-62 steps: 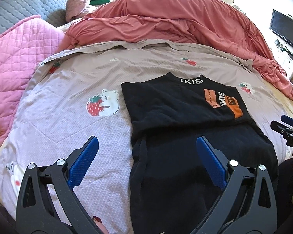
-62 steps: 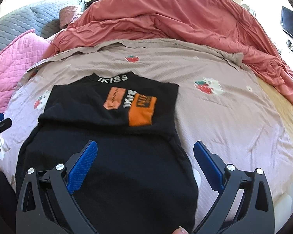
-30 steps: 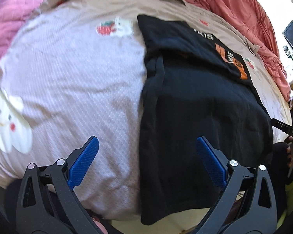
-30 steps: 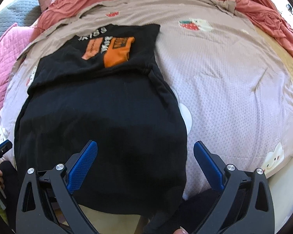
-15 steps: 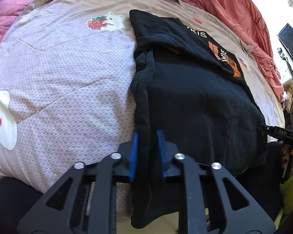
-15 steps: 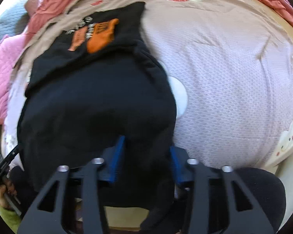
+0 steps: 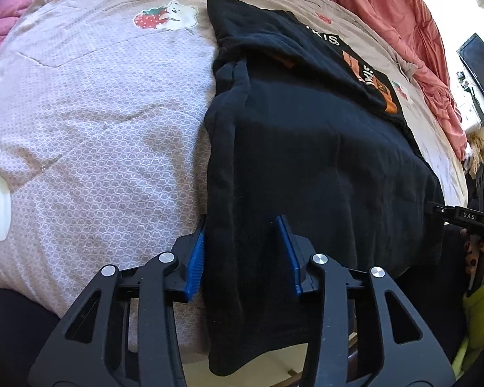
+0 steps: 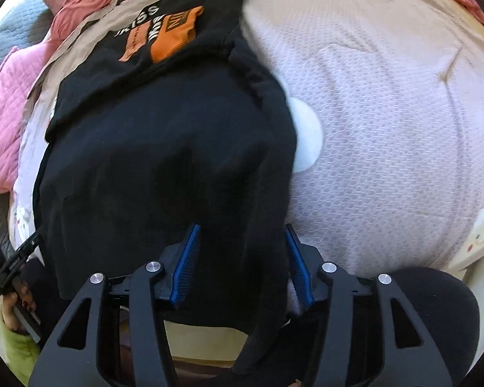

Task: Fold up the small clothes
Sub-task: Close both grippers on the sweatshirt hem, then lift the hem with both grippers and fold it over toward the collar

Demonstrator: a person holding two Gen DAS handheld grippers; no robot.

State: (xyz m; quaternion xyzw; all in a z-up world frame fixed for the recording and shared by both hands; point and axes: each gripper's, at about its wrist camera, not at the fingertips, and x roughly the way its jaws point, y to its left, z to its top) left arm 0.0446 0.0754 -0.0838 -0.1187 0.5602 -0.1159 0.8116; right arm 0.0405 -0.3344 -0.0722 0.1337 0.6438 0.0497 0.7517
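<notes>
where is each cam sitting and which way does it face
Left wrist: on the left tongs, facing up the bed along the black shirt's left edge; right tongs at far right.
Right wrist: on the right tongs, at the shirt's right hem corner; left tongs at far left.
Shared: shirt, bed.

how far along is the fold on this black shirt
Partly done: the black shirt lies flat on the bedspread, its sides apparently already turned in. In hand: the left gripper and right gripper each straddle a hem corner at the bed's edge, jaws part-closed around cloth. Left: bringing the hem up toward the collar.
</notes>
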